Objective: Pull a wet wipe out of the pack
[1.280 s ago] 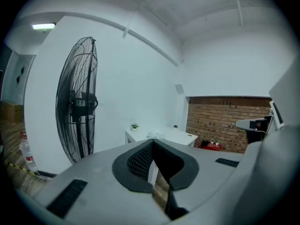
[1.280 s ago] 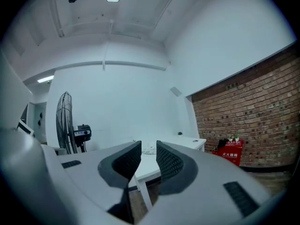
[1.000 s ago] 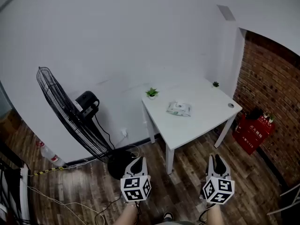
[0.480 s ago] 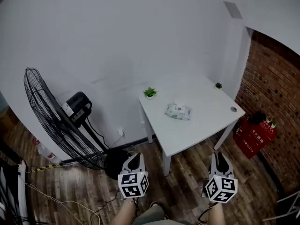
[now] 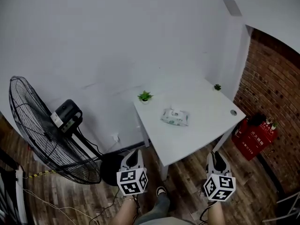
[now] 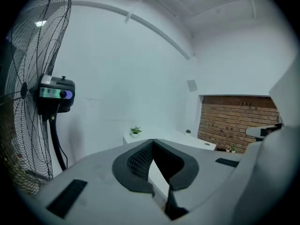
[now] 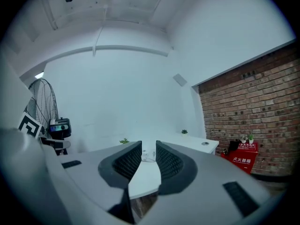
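Two tools are held low in front of the worktop [image 5: 199,102], over the wooden floor [image 5: 185,177] and well apart from the near edge of the worktop. The left tool [image 5: 135,153] has its jaws together: their tips meet in one line and nothing is between them. The right tool [image 5: 216,154] has its jaws apart with a narrow gap, and it holds nothing; through this gap the right gripper view shows only the far worktop.

The wet wipe pack [image 5: 175,117] lies flat near the middle of the worktop, far from both tools, and neither tool touches it. One small potted plant [image 5: 145,96] stands at the far left corner of the worktop, and a second, smaller plant [image 5: 217,86] stands at its far right corner. A small round hole [image 5: 233,112] is near the right edge of the worktop.

A large black standing fan [image 5: 42,130] stands on the floor to the left of the worktop. A red box [image 5: 255,134] sits to the right of the worktop, at the foot of a brick wall [image 5: 274,74].
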A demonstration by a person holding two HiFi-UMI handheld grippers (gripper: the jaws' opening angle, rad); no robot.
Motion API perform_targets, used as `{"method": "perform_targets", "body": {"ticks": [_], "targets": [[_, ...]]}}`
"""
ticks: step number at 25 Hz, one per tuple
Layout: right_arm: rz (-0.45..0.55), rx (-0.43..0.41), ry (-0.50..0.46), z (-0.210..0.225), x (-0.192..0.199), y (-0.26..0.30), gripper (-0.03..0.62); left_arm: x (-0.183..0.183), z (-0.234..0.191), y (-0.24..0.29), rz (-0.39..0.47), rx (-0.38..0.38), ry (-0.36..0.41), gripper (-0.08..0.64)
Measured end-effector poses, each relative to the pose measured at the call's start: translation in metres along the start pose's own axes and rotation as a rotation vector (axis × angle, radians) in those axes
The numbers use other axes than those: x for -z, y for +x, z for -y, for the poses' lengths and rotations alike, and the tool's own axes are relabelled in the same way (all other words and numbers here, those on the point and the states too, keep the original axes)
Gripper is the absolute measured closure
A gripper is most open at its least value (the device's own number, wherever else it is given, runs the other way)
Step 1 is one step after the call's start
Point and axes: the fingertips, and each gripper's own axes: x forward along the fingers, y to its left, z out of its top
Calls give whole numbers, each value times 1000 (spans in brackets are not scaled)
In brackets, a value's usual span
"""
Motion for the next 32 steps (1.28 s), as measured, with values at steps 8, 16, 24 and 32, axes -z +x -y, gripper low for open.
{"method": "perform_targets", "body": {"ticks": [8, 16, 24, 32], "targets": [[13, -9, -26, 5, -32, 89, 498, -33, -21, 86, 20, -21, -22, 560], [14, -29, -38, 1, -51, 182, 497, -58, -52, 164, 40, -57, -54, 560], [-43, -36, -33, -2, -42, 237, 499, -51, -67, 218, -11, -66, -66, 560], [-89, -88, -21, -4, -30, 285, 498, -45, -69, 251, -39, -93, -66, 560]]}}
